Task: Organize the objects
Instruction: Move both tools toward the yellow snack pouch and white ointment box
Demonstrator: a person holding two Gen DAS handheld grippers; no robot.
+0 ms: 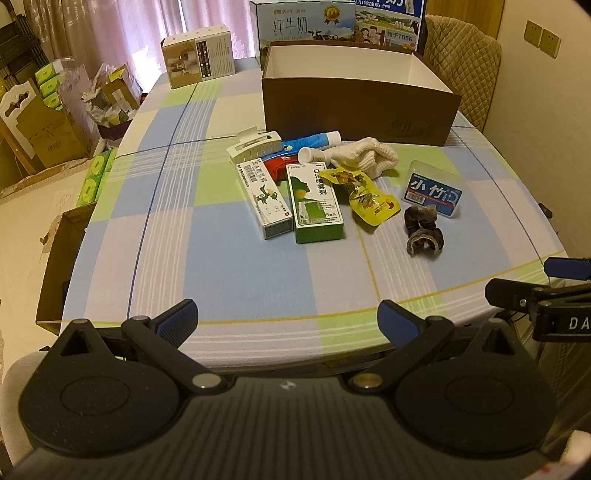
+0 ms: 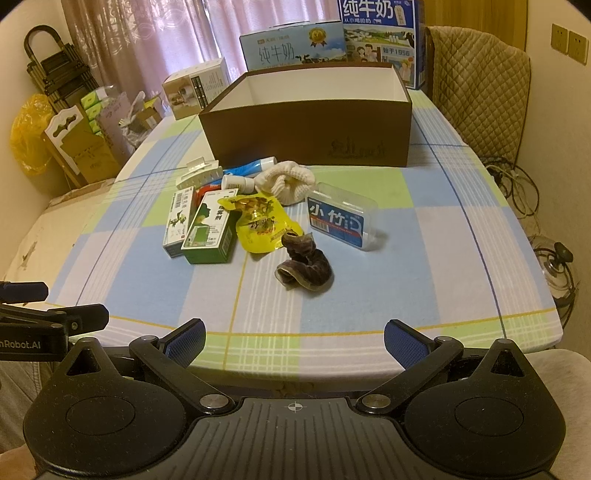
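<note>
A pile of small items lies mid-table in front of an empty brown box [image 1: 354, 107] [image 2: 306, 136]: a green spray box [image 1: 316, 201] [image 2: 210, 232], a white medicine box [image 1: 264, 197] [image 2: 179, 218], a yellow snack pouch [image 1: 365, 194] [image 2: 260, 225], a dark scrunchie [image 1: 421, 230] [image 2: 304, 264], a clear blue-labelled case [image 1: 432, 192] [image 2: 341, 218], a white knitted cloth [image 1: 364, 155] [image 2: 286, 181], a white hair clip [image 1: 253, 146] [image 2: 199, 171] and a blue tube [image 1: 310, 142] [image 2: 245, 168]. My left gripper [image 1: 288, 319] and right gripper [image 2: 295, 339] hover open at the near table edge, holding nothing.
The checked tablecloth [image 1: 221, 240] [image 2: 424, 258] covers the table. Milk cartons [image 1: 306, 22] [image 2: 291, 46] and a small carton [image 1: 199, 55] [image 2: 195, 86] stand behind the brown box. A quilted chair [image 2: 480, 85] is at the right. Boxes and bags crowd the floor at left [image 1: 55, 122].
</note>
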